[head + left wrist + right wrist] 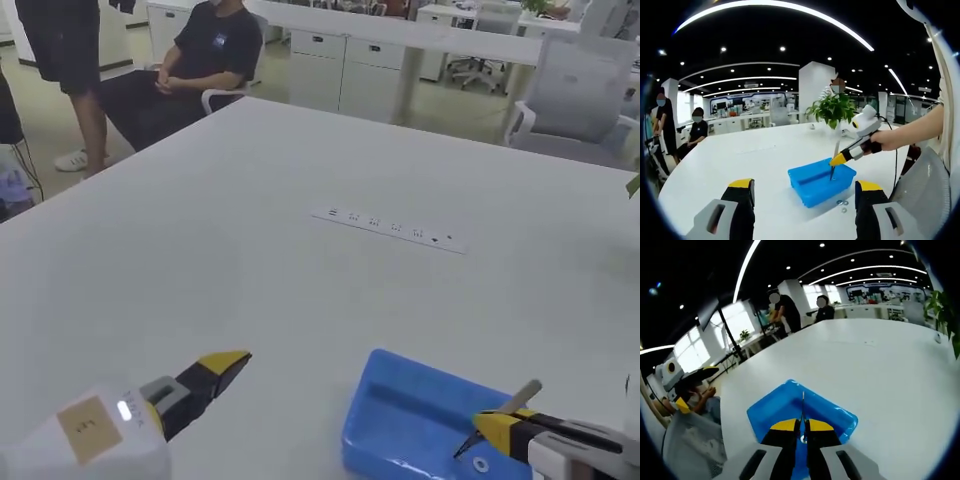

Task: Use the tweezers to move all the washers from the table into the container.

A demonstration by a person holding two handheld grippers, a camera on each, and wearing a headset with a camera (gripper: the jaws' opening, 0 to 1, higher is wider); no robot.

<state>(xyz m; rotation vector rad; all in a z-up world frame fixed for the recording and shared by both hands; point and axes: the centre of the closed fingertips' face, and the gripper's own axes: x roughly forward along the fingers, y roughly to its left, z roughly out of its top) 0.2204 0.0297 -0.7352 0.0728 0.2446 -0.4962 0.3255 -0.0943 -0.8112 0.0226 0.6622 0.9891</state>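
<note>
Washers may skitter off the desk

Right hand-held gripper (pixel 492 426) pinches the tweezers (pixel 832 170), tips down in the blue container (pixel 815 194); left hand-held gripper (pixel 805 184) gapes empty. Washers (pixel 840 202) beside the container could flick away under a sloppy pinch.

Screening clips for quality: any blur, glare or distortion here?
Head view: soft, slightly hazy, even light, no glare on the table. Left gripper view: strong fisheye bending, blue container fairly sharp. Right gripper view: ceiling lights streak; tweezers thin but legible.
</note>
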